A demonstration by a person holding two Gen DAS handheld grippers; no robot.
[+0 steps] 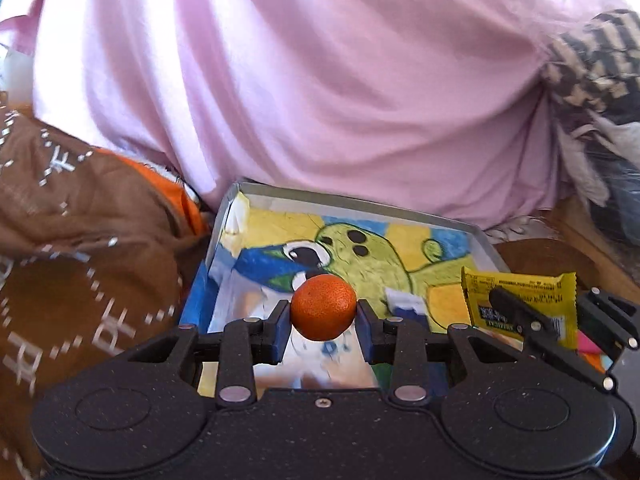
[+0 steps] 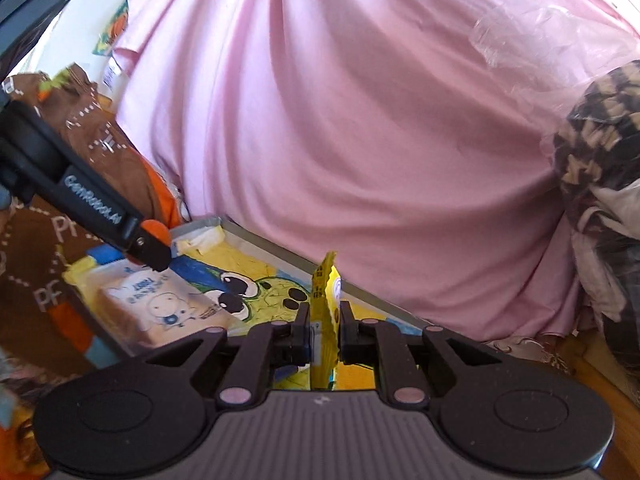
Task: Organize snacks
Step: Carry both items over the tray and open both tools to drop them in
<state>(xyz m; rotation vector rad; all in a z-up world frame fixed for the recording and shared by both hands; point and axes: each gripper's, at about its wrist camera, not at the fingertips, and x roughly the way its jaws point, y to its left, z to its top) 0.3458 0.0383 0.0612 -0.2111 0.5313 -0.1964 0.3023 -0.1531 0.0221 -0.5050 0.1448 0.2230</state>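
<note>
The left gripper (image 1: 323, 314) had its jaws clenched on a round, dimpled orange mandarin (image 1: 323, 306) above the shallow grey tray (image 1: 486, 242), whose floor bore a crayon-like green cartoon drawing. The right gripper (image 2: 325, 330) pinched a flat, crinkly yellow snack packet (image 2: 323, 300) edge-on over the same tray. Only the right wrist view showed a clear-wrapped bread pack (image 2: 168, 308) lying inside; pink draped cloth (image 2: 360, 120) rose behind.

My left gripper (image 1: 323, 312) is speckled black plastic with two round discs, silver rivets, one centre screw and blue pads (image 1: 281, 330). My right gripper (image 2: 325, 330) has a ribbed grey body below its black fingers. White lettering marks the left gripper's side.
</note>
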